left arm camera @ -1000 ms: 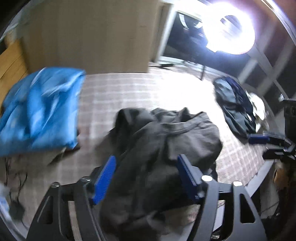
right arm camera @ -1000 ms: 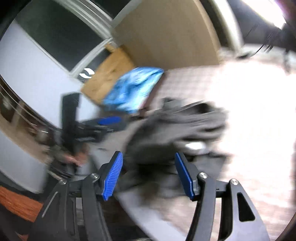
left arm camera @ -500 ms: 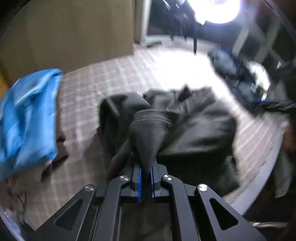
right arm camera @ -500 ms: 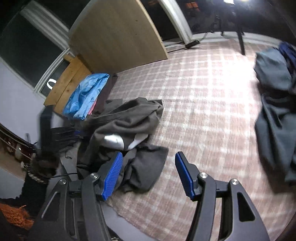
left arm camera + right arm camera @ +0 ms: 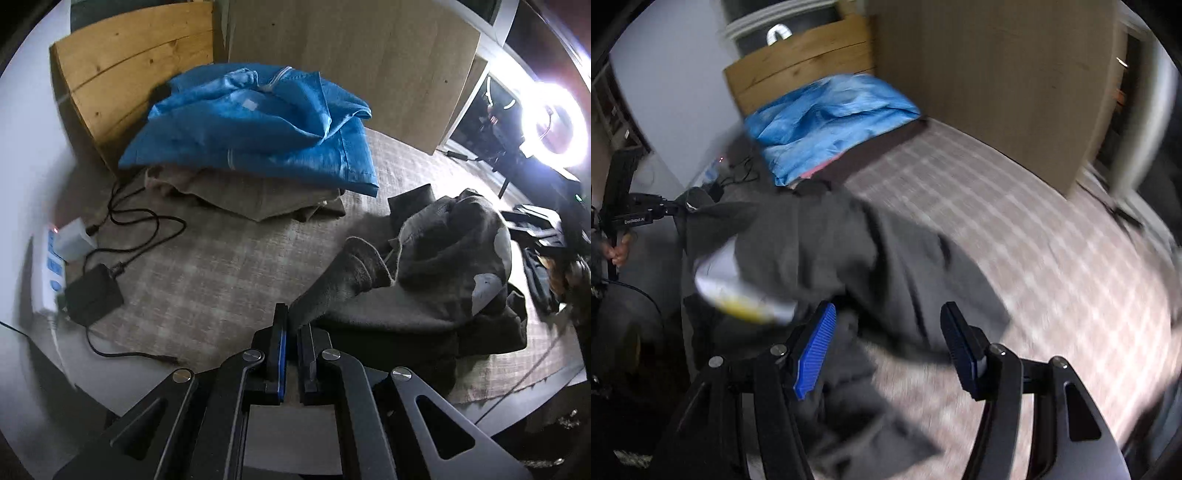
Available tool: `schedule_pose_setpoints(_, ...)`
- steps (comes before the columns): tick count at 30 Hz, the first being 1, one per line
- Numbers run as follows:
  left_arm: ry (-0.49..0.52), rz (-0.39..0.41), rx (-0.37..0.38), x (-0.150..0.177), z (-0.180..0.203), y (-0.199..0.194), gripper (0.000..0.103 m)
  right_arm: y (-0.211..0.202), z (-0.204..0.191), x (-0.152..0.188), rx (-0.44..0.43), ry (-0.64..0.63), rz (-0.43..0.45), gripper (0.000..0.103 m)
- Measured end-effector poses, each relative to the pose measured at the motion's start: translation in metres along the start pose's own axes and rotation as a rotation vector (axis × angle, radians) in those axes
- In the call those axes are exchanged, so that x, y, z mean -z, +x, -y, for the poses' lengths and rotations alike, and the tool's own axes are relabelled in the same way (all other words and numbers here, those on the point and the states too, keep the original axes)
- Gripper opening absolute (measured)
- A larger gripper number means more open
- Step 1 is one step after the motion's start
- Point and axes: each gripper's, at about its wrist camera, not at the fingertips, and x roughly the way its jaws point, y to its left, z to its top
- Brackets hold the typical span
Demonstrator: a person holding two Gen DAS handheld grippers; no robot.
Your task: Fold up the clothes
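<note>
Grey hoodie point(image 5: 436, 280): crumpled heap on the right of the checked cloth point(image 5: 207, 273), one sleeve stretched toward the near edge
Left gripper point(image 5: 290, 332): clenched tight on that sleeve's cuff, fabric pinched between the blue pads
Right gripper point(image 5: 886, 343): spread wide, nothing between the pads, hanging just over the same hoodie's near side; view is pretty blurry
Blue garment point(image 5: 255, 122): far left, lying on top of a beige one point(image 5: 258, 199), well apart from the hoodie
Power strip point(image 5: 50, 273): left edge, black adapter point(image 5: 94, 293) and cables just beside it
Ring light point(image 5: 550, 122): glaring, far right
</note>
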Motion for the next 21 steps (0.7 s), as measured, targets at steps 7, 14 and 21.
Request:
schedule_pose_setpoints(7, -0.082, -0.015, -0.025, 0.019, -0.031, 0.005, 0.003, 0.058, -0.001, -0.038, -0.068, -0.127, -0.1, 0.069)
schedule_pose_setpoints(14, -0.09, 0.018, -0.025, 0.014, -0.029, -0.011, 0.003, 0.041, -0.004, -0.026, -0.091, -0.083, -0.059, 0.009)
schedule_pose_setpoints(21, 0.059, 0.137, 0.037, -0.03, 0.022, -0.052, 0.003, -0.126, 0.001, 0.022, 0.021, 0.173, 0.253, 0.008)
